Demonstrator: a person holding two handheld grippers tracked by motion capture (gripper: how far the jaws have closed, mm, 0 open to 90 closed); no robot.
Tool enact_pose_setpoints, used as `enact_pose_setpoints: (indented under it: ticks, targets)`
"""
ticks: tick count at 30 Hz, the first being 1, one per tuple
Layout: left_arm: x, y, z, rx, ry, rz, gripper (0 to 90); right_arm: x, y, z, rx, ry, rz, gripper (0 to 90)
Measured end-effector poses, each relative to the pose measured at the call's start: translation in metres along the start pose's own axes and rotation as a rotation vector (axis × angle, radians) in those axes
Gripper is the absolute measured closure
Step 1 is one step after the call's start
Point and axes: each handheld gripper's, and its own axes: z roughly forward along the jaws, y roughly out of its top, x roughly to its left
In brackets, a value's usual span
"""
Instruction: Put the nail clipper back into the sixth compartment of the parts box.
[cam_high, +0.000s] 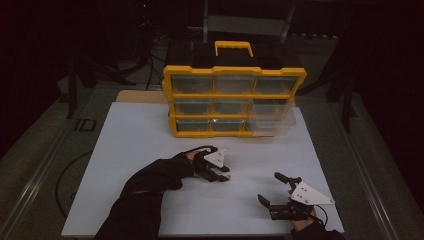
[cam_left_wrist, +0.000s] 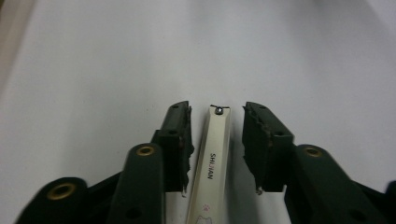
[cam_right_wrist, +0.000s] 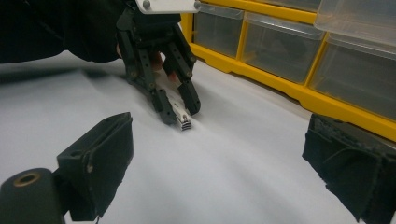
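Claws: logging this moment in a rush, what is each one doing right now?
Left claw: open around a white nail clipper lying on the table, jaws not touching it.
Right claw: wide open, holding nothing.

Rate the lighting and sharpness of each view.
High view: dim, surroundings near black, white table top grey. Left gripper view: bright, nail clipper lettering readable, edges soft. Right gripper view: near jaws blurred, left gripper and yellow drawer cabinet clearer.

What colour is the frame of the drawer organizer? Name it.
Yellow; the drawer organizer frame shows best in the high view.
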Motion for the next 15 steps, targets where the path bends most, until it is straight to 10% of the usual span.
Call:
enact_pose_setpoints:
  ticks: [15]
  targets:
    - [-0.0007, 0.0038, 0.0017, 0.031, -0.011, -0.092, 78.3, 0.0008, -0.0001, 0.0011, 0.008, 0.001, 0.000, 8.6]
